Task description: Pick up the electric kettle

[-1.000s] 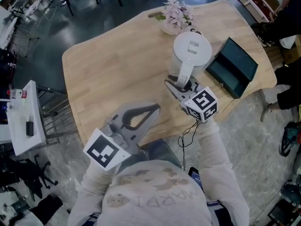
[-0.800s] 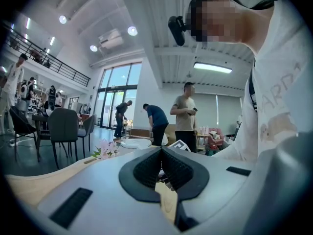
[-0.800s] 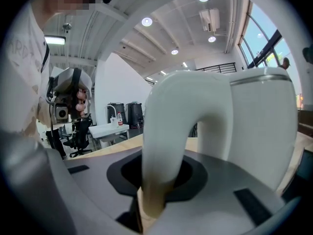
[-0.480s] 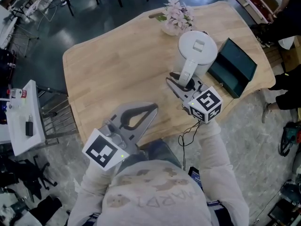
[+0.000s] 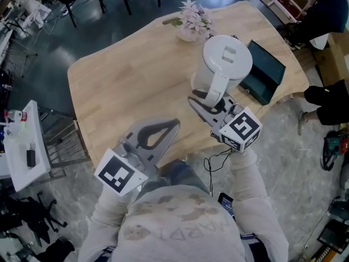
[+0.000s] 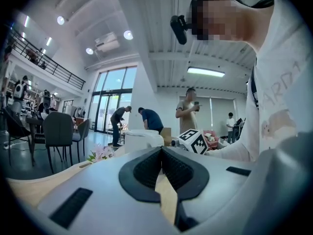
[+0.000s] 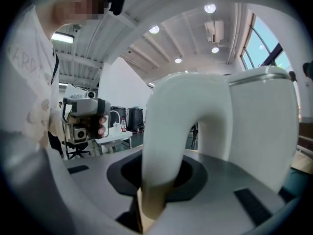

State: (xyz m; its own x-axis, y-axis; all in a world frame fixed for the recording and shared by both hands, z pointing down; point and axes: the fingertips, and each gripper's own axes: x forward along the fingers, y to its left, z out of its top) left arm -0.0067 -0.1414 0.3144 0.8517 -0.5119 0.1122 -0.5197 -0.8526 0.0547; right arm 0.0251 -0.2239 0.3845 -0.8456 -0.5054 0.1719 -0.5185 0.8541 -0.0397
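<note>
The white electric kettle (image 5: 226, 59) hangs over the right part of the wooden table (image 5: 120, 81), lid up, handle (image 5: 214, 89) towards me. My right gripper (image 5: 210, 100) is shut on that handle; in the right gripper view the handle (image 7: 171, 131) fills the gap between the pads, with the kettle's body (image 7: 259, 126) to its right. My left gripper (image 5: 173, 125) is over the table's near edge, left of the kettle, shut with nothing in it. Its closed tips (image 6: 161, 151) point towards the kettle (image 6: 142, 138) in the left gripper view.
A vase of pink flowers (image 5: 192, 23) stands behind the kettle. A dark green open box (image 5: 263, 72) lies to its right. A white side table (image 5: 24, 146) stands on the floor at left. Chairs stand beyond the table, and people at the right edge.
The kettle has risen off the table in my right gripper and looks larger and nearer to the camera. The left gripper has barely shifted.
</note>
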